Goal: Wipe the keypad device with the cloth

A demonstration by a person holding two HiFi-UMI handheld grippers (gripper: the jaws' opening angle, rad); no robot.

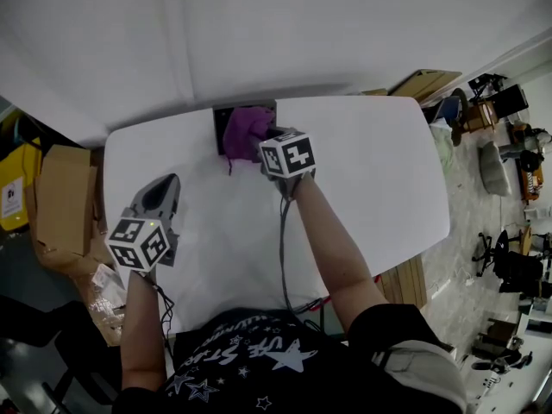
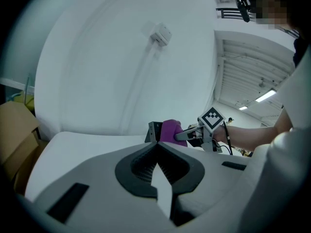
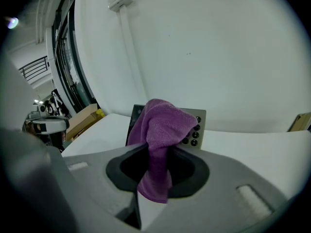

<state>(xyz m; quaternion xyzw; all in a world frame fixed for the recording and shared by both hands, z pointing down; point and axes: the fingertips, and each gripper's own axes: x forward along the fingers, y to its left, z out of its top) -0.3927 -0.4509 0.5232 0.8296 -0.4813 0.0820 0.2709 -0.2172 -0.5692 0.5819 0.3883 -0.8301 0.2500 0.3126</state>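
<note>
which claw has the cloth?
The right claw: shut on the purple cloth, at the keypad device. The left claw is shut on nothing, away from the device.

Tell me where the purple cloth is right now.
The purple cloth is pinched in the jaws of the right gripper, against the keypad device at the far edge of the table, top centre in the head view.

The white table [image 1: 371,171] lies open on 2 sides of the keypad device [image 1: 222,120]; the purple cloth [image 1: 246,129] and right gripper [image 1: 261,149] block its front, the wall [image 1: 276,33] its back.
</note>
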